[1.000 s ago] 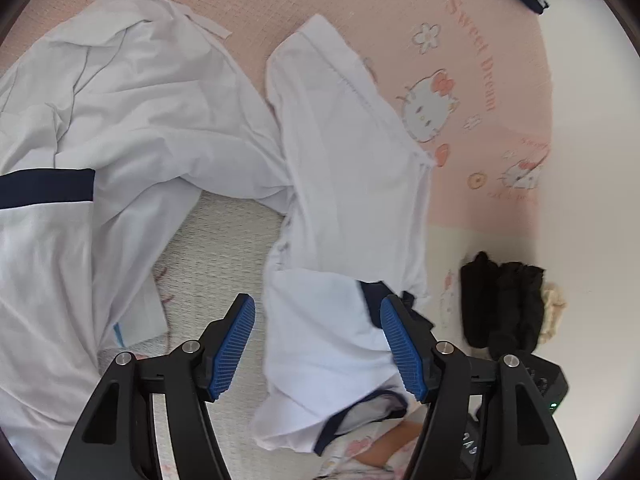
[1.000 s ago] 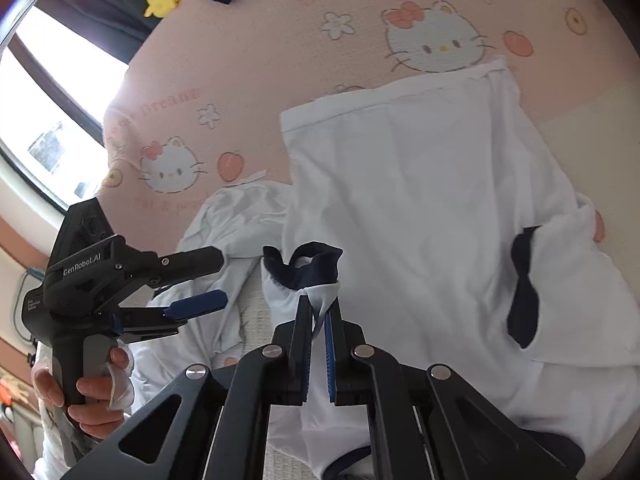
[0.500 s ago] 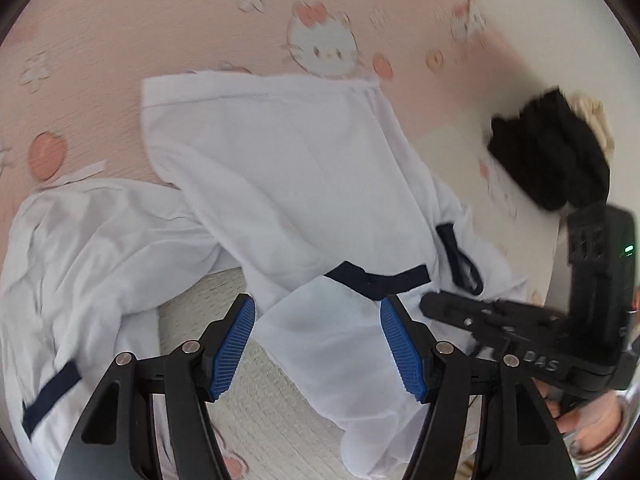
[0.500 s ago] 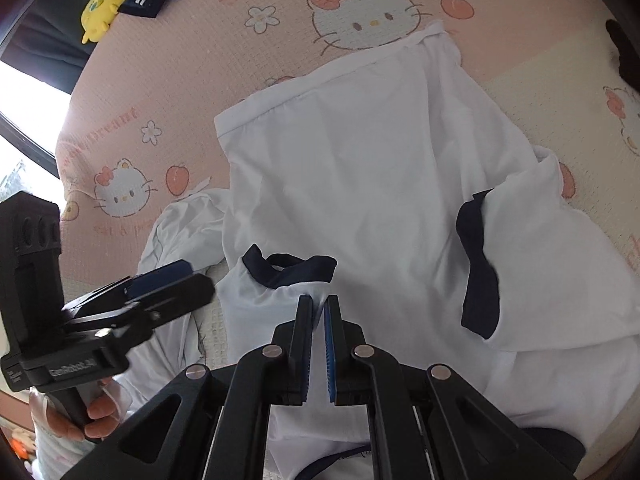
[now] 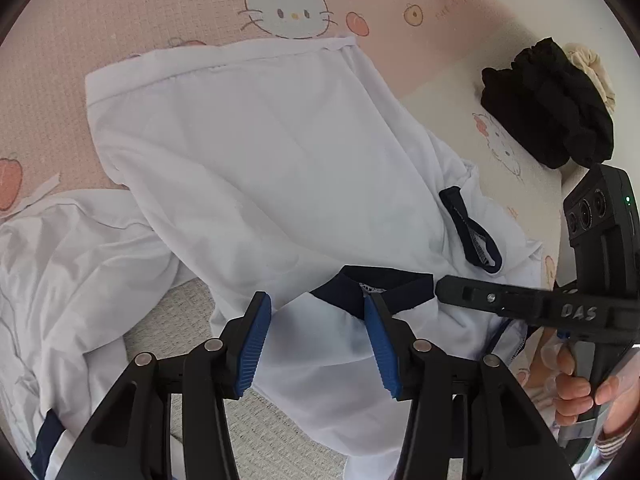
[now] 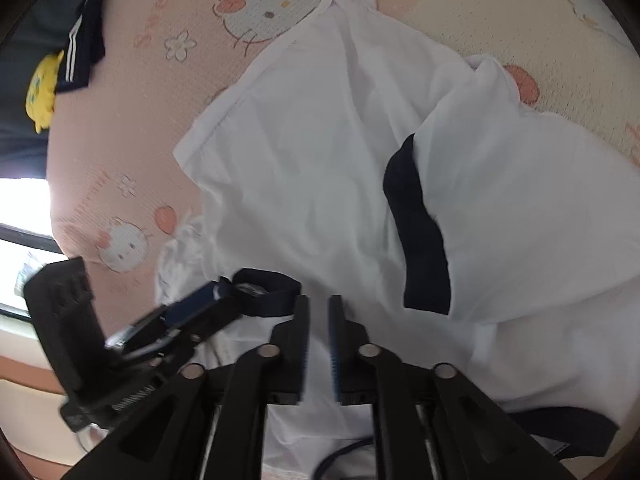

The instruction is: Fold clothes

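White shirt [image 5: 280,168] spread on pink cartoon bed sheet [image 5: 120,12], left hand-held gripper [image 5: 318,340] spread apart over navy-cuffed sleeve [image 5: 384,284], right hand-held gripper [image 6: 318,344] slightly parted over shirt, gripping nothing, black cloth bundle [image 5: 548,104] beside shirt.

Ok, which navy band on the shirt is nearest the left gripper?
The flat navy band lying just past the left gripper fingertips. The looped navy band lies farther right, standing open as a loop, toward the black bundle.
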Tool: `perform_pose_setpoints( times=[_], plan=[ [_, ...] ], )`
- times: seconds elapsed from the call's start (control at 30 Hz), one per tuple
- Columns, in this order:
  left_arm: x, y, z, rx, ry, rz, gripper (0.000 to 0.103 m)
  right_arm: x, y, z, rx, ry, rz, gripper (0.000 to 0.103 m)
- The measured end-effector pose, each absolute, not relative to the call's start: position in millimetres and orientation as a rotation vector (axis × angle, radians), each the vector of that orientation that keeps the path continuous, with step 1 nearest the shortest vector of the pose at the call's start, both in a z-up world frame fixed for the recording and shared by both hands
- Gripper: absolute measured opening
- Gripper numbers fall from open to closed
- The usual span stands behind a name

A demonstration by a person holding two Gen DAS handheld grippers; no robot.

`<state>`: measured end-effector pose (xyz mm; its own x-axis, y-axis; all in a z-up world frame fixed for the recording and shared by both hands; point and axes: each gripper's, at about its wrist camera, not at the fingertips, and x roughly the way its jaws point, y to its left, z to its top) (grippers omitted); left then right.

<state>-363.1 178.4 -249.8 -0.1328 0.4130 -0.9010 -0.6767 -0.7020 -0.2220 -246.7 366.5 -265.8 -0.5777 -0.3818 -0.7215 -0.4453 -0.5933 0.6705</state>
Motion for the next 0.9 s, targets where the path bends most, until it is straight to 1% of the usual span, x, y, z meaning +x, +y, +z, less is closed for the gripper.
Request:
perform_pose_setpoints(
  times=[0.03,0.07,0.1,0.17,0.2,0.27,0.33,0.43,0.47,0.5,0.57,0.6,0.67,0.8,0.9],
  plan=[
    [-363.1,178.5,-250.7,-1.408,0.308,1.914,0.043,-247.0,365.4,-264.2,-1.414,1.399,2.379,0.044],
    [-363.0,178.6,-251.7,-1.411,0.307,1.92,0.04,-247.4,364.0,-262.7,-1.405,1.4,2.386,0.052],
    [-363.0,178.8,-252.7,-1.415,0.306,1.926,0.034,-249.9,360.5,-261.5,-1.4,1.402,2.412,0.052],
    [-362.4,179.4,-254.8,-1.424,0.3,1.934,0.029,-254.9,353.6,-259.2,-1.391,1.403,2.462,0.051],
    [-361.7,179.9,-255.9,-1.431,0.296,1.937,0.023,-257.6,350.1,-259.1,-1.398,1.376,2.48,0.051],
    [-358.6,180.4,-257.5,-1.429,0.313,1.976,0.019,-263.1,343.2,-258.7,-1.412,1.321,2.516,0.052],
    [-358.5,177.3,-256.3,-1.423,0.266,2.01,0.014,-268.6,336.3,-258.4,-1.426,1.265,2.552,0.051],
    [-361.7,168.9,-254.7,-1.427,0.171,2.04,0.011,-276.9,325.9,-257.9,-1.445,1.179,2.603,0.051],
    [-363.8,165.9,-254.3,-1.43,0.144,2.046,0.011,-279.3,322.8,-257.9,-1.45,1.154,2.617,0.046],
    [-366.8,163.8,-253.8,-1.438,0.121,2.042,0.011,-278.9,323.4,-259.5,-1.435,1.178,2.611,0.042],
    [-371.2,161.8,-252.2,-1.449,0.094,2.041,0.011,-278.2,324.8,-260.2,-1.408,1.186,2.612,0.011],
    [-372.4,161.9,-251.1,-1.451,0.09,2.045,0.011,-279.3,324.0,-259.7,-1.418,1.164,2.615,0.008],
    [-373.0,162.3,-244.8,-1.436,0.093,2.047,0.011,-279.7,322.5,-254.5,-1.415,1.116,2.642,0.008],
    [-374.5,165.1,-228.5,-1.384,0.146,2.07,0.011,-276.9,325.4,-238.6,-1.315,1.112,2.701,0.007],
    [-382.6,178.3,-222.3,-1.366,0.136,2.057,0.011,-280.8,330.4,-229.6,-1.271,1.037,2.708,0.007]
  ],
)
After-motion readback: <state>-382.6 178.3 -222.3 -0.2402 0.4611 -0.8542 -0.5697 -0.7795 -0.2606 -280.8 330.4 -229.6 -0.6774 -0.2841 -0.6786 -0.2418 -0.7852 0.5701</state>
